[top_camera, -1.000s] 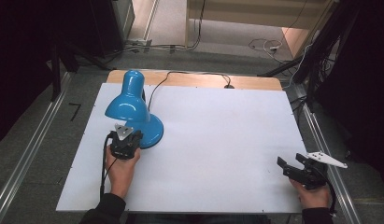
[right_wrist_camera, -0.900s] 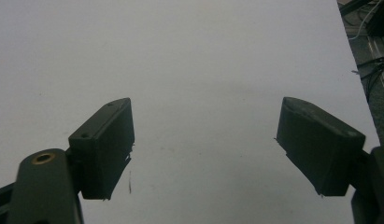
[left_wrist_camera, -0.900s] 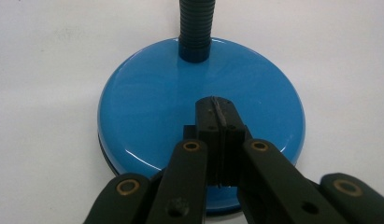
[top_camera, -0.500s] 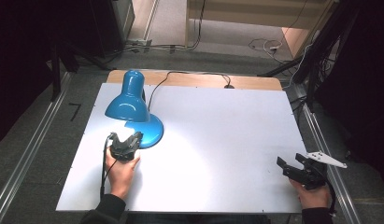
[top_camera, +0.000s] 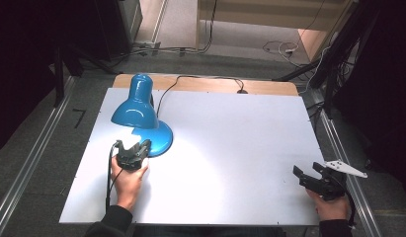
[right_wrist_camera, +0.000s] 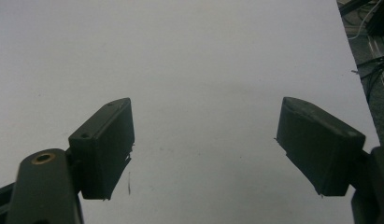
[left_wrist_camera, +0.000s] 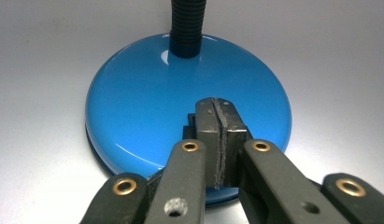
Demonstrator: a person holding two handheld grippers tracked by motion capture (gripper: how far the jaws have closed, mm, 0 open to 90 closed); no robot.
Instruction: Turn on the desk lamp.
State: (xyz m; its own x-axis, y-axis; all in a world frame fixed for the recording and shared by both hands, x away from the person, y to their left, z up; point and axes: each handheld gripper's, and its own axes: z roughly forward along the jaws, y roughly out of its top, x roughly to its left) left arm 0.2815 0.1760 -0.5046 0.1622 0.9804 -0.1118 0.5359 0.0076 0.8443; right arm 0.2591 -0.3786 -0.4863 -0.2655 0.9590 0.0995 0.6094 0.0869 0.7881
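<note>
Little has moved since the earlier frames: the left gripper (top_camera: 133, 150) sits at the near edge of the lamp base, as it did half a second back, and the lit patch on the table beneath the shade was already there by then (a second ago that spot looked duller). The right gripper (top_camera: 316, 178) stays where it was, near the table's 4 o'clock corner.

The blue desk lamp (top_camera: 141, 111) stands at about 10 o'clock on the white table (top_camera: 230, 148), its shade bent toward the person and its black cord (top_camera: 200, 79) running off toward 12 o'clock.

From above, the left jaws are too small to judge. The left gripper view settles it: the pads (left_wrist_camera: 219, 140) are pressed flat together with nothing between them, tips over the glossy lamp base (left_wrist_camera: 147, 102), and the ribbed black neck (left_wrist_camera: 187, 25) rises at 12 o'clock. Whether the tips touch the base I cannot tell.

The right gripper view shows its jaws spread wide over bare table, holding nothing.

No brand, label or writing is readable anywhere.
</note>
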